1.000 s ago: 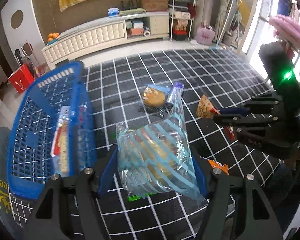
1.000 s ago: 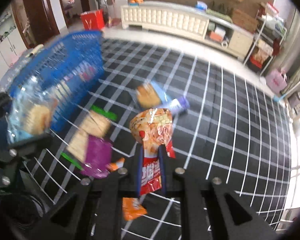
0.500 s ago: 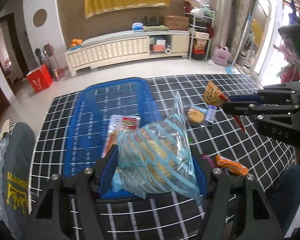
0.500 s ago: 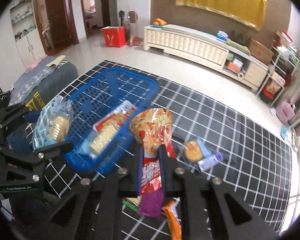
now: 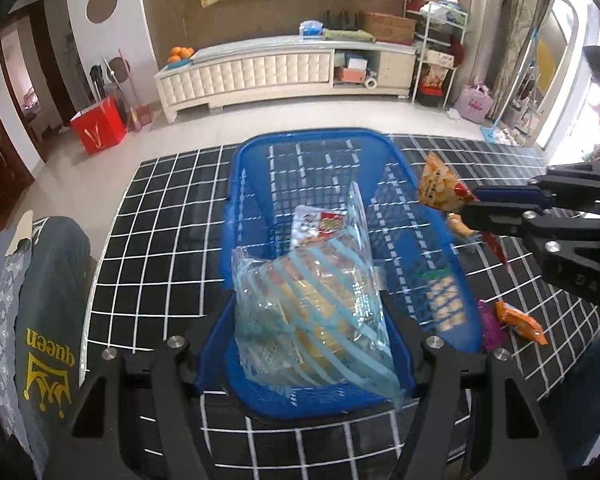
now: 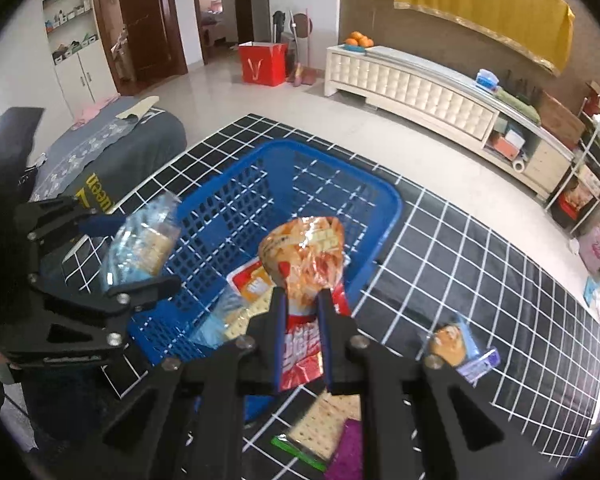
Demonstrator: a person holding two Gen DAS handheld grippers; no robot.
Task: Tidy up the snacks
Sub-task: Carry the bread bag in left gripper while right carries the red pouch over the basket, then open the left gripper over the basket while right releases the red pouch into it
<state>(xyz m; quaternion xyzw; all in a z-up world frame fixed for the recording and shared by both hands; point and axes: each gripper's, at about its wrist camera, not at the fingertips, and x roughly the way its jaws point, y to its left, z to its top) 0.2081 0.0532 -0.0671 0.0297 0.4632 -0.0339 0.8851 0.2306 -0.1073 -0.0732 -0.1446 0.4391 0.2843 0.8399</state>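
My left gripper (image 5: 306, 312) is shut on a clear blue-striped bag of crackers (image 5: 312, 292) and holds it above the near end of the blue basket (image 5: 316, 148). The bag also shows in the right wrist view (image 6: 140, 244). My right gripper (image 6: 302, 300) is shut on an orange-red chip bag (image 6: 304, 256) and holds it over the basket's right rim (image 6: 384, 216); it also shows in the left wrist view (image 5: 436, 186). A red-and-white cracker pack (image 5: 320, 220) lies inside the basket.
On the black grid mat (image 6: 460, 264) right of the basket lie a cracker pack (image 6: 328, 420), a purple packet (image 6: 348, 452), an orange packet (image 5: 520, 322) and a blue-wrapped bun (image 6: 456, 344). A grey cushion (image 5: 40, 300) lies left of the mat.
Both grippers swung left with their bags, from over the loose snacks on the mat to above the blue basket. Both stayed shut on their bags.
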